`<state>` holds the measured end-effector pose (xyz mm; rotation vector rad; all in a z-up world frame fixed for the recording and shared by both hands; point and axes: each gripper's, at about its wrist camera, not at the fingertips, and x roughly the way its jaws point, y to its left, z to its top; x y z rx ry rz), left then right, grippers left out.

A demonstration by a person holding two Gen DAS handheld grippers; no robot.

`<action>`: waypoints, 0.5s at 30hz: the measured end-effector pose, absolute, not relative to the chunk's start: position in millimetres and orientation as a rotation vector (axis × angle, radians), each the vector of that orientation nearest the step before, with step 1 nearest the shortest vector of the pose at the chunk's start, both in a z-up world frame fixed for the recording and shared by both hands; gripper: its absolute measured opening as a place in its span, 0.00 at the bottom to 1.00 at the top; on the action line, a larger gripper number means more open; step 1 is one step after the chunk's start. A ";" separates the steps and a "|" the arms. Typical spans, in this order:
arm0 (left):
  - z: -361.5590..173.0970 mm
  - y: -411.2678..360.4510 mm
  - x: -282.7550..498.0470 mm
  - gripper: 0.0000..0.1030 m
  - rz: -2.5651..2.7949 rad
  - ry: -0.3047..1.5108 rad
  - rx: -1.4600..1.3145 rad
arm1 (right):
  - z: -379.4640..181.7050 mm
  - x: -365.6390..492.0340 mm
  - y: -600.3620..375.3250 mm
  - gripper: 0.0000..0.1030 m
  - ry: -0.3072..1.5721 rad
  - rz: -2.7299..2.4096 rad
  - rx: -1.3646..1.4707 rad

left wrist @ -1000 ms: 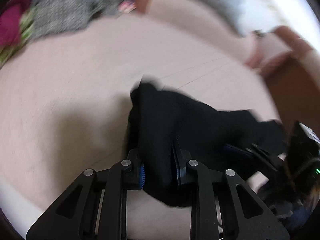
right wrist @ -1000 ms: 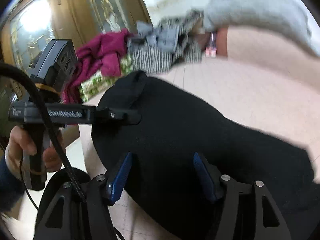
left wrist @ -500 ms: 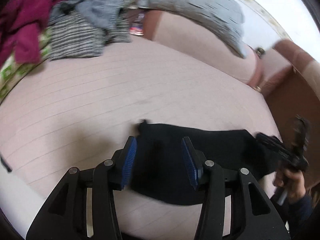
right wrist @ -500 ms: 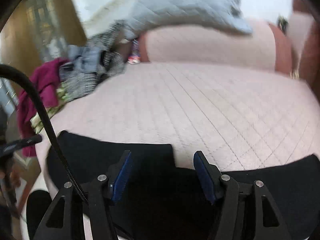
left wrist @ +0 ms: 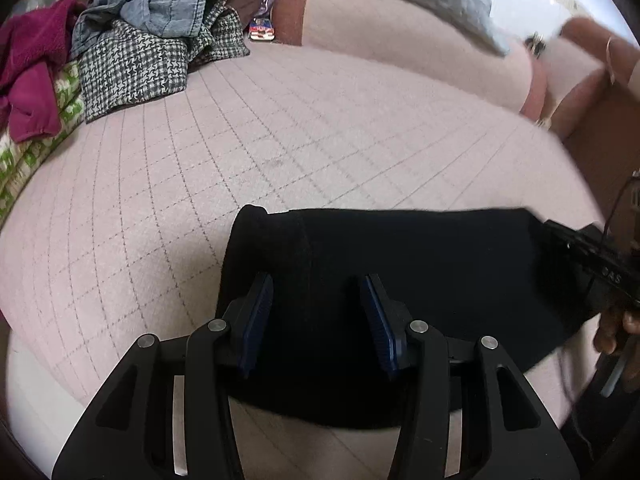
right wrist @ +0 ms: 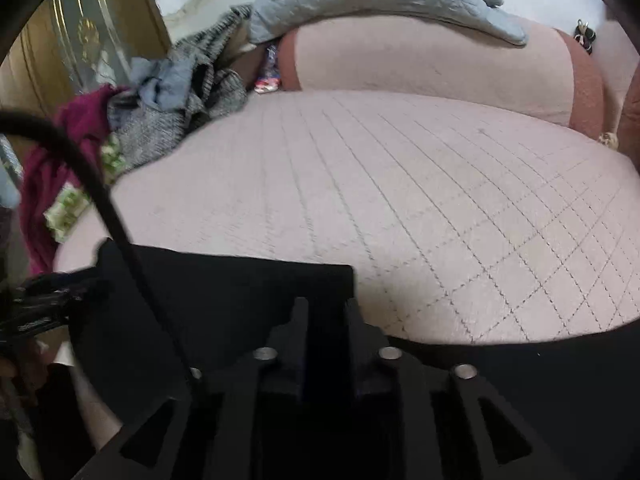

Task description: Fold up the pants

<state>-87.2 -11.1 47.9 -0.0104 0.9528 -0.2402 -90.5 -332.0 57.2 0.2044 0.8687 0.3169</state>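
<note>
In the left wrist view, the black pants (left wrist: 400,264) are lying folded on the near edge of the pink quilted bed (left wrist: 280,140), and the left tongs (left wrist: 316,312) are hovering spread above them. In the right wrist view, the right tongs (right wrist: 326,312) are closing over the pants (right wrist: 224,292); whether the pads are pinching cloth, I cannot tell.

No legible text beyond blurred gripper markings.

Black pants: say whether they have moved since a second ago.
Yes. The black pants were bunched and lifted; now they lie flat, farther from the clothes pile.
</note>
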 end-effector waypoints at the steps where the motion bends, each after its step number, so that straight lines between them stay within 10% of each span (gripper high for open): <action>1: 53.5 -9.1 -90.0 0.44 -0.242 0.938 -0.021 | 66.8 -98.8 -338.0 0.43 0.840 0.320 0.221; 15: 128.3 -4.4 -157.1 0.44 -0.304 0.747 -0.093 | 137.4 -215.0 -385.5 0.51 0.695 0.191 0.243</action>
